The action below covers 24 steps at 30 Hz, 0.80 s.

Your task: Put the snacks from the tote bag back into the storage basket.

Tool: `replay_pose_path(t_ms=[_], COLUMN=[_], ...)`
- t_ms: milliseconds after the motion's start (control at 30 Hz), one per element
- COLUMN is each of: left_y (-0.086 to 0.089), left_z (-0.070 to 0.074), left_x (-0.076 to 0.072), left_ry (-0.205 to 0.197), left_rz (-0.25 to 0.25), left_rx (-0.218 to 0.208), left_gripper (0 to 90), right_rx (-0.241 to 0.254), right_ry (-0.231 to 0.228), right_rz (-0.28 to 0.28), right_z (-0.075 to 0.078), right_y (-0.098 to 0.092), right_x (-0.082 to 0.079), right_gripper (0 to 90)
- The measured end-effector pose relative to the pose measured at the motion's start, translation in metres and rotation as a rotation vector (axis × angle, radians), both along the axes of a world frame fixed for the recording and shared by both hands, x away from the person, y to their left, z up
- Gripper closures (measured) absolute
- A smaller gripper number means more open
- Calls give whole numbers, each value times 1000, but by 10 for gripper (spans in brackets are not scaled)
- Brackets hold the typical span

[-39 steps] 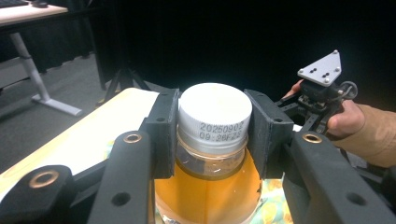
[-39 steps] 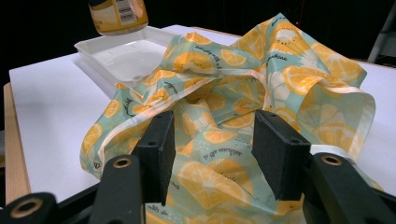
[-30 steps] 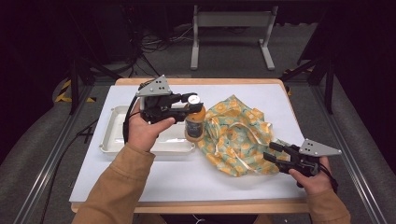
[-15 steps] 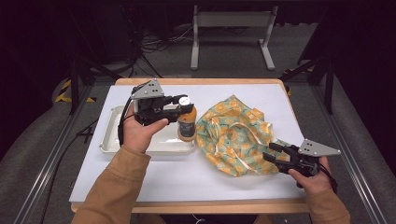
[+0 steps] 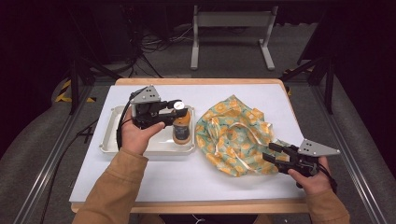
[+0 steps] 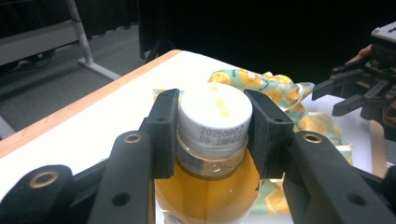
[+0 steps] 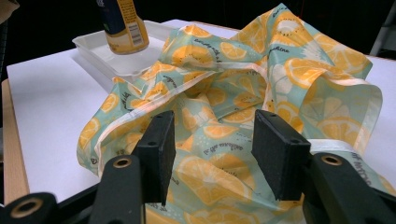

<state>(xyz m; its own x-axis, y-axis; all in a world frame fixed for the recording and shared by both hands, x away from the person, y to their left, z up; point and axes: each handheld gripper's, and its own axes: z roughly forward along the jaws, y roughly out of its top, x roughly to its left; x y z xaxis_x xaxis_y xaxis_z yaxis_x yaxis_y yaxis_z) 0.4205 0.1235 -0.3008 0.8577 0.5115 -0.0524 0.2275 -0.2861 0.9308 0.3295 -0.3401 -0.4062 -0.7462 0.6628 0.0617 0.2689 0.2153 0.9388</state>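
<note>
The left hand point(image 5: 135, 135) has carried its bottle point(image 5: 181, 127) leftward and down since a second ago: back then the bottle hung at the edge of the cloth bag, and now it stands upright in the right end of the white tray point(image 5: 109, 140), its base on or just above the tray floor; I cannot tell which. The right hand point(image 5: 312, 179) has not shifted, and the bag lies as it did.

From above, the white table point(image 5: 187, 179) holds the tray on the left and the crumpled bag point(image 5: 236, 135), teal with orange slices printed on it, on the right, the two just apart. The left gripper point(image 5: 180, 111) reaches level across the tray with its jaws pinching the bottle at the cap. The right gripper point(image 5: 271, 153) sits at the bag's near right edge, jaws partly spread.

The left gripper view gives what the high view cannot: both black pads point(image 6: 161, 133) press on the sides of the white cap point(image 6: 215, 116), printed date digits run around the cap's skirt, and amber liquid fills the clear neck below. The right gripper shows far off at the upper right.

The right gripper view shows its pads point(image 7: 159, 149) held apart with bag fabric lying between and below them, not squeezed. Beyond the folds stands the bottle's labelled lower half in the tray.
</note>
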Motion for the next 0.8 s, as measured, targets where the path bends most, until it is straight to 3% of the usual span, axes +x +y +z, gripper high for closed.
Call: replay_pose_path(t_ms=[333, 800], left_y=[3, 5], left_z=[-13, -29], left_x=[5, 9], left_ry=[38, 58], left_rz=[4, -22], left_rx=[13, 25], left_gripper=[582, 582], right_rx=[0, 5], right_ry=[6, 5], right_rz=[1, 6], right_z=[-1, -1], right_y=[0, 1], right_x=[0, 0], right_gripper=[496, 495])
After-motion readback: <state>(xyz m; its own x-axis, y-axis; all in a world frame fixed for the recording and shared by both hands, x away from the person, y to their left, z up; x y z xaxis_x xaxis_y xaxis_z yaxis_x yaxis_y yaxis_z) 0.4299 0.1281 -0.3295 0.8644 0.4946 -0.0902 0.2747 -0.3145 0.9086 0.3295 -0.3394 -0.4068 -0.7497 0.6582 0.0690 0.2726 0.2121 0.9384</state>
